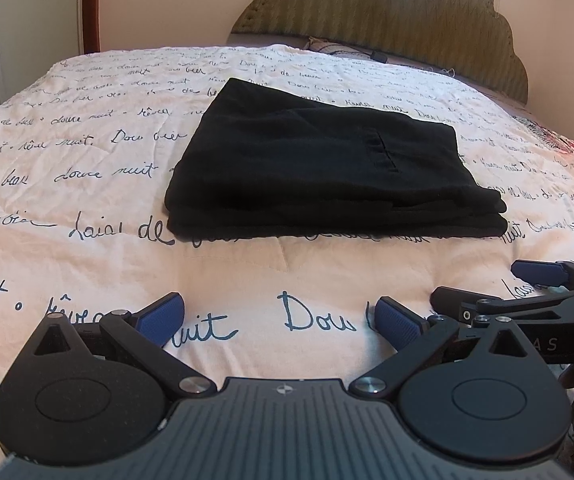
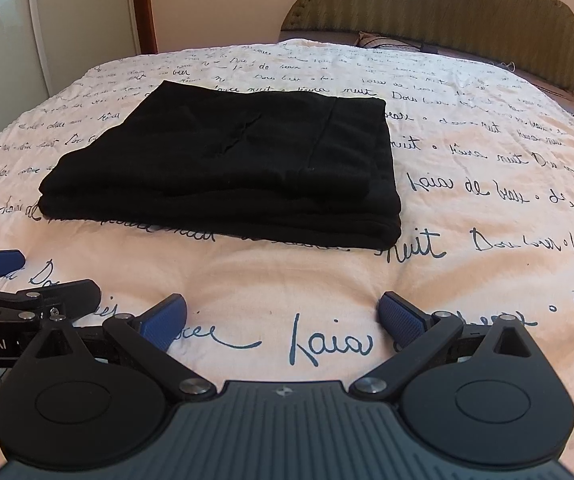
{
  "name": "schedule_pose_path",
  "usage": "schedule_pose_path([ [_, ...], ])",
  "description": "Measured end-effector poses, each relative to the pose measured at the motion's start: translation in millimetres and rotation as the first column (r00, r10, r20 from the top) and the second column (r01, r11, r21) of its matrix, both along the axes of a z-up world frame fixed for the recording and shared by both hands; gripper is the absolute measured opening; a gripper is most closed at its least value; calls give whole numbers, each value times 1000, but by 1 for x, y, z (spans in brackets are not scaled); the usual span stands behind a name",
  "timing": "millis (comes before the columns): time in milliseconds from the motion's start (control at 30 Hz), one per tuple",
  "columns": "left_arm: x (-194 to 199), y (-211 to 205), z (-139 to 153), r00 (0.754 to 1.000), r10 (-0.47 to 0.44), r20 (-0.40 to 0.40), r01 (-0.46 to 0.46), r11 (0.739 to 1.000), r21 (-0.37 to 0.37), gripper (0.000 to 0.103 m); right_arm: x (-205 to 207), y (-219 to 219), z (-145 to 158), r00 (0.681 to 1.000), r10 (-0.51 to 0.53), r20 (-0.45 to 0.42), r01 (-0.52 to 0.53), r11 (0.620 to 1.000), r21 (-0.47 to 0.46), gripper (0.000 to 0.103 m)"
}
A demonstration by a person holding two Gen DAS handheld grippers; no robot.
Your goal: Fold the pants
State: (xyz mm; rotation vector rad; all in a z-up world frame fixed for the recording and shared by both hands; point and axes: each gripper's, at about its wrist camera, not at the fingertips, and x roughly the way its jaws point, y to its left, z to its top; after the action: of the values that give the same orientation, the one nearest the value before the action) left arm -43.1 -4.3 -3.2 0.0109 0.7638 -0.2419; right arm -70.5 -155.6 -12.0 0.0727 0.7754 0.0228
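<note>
Closest to you, both grippers hover low over the comforter with nothing in them: your left gripper has its blue pads spread wide, and your right gripper is just as wide and sits just beside it on the right. Ahead of both, well clear of the fingertips, the black pants lie on the bed as a compact stacked rectangle, several layers showing at the near edge. The folding looks essentially done, so what's left is tidying. If you touch it again, come in flat and low, press the top layer rather than pinching it, and square the near right corner, where the layers seem slightly offset. Avoid dragging, since the soft quilting underneath could bunch. Beyond the pants, the padded headboard stands at the far end.
</note>
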Motion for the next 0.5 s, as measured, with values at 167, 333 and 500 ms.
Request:
schedule_pose_path([
  [167,3,9,8,999,34,-29,-35,998,-60,99,1,-4,11,999,-34,-30,35,998,44,103],
  [333,1,-1,31,998,55,18,-55,998,32,99,1,3,18,998,-1,-63,2,1000,18,103],
  [500,2,-11,39,1000,20,5,-20,1000,21,100,9,2,15,996,13,-94,-12,1000,17,103],
])
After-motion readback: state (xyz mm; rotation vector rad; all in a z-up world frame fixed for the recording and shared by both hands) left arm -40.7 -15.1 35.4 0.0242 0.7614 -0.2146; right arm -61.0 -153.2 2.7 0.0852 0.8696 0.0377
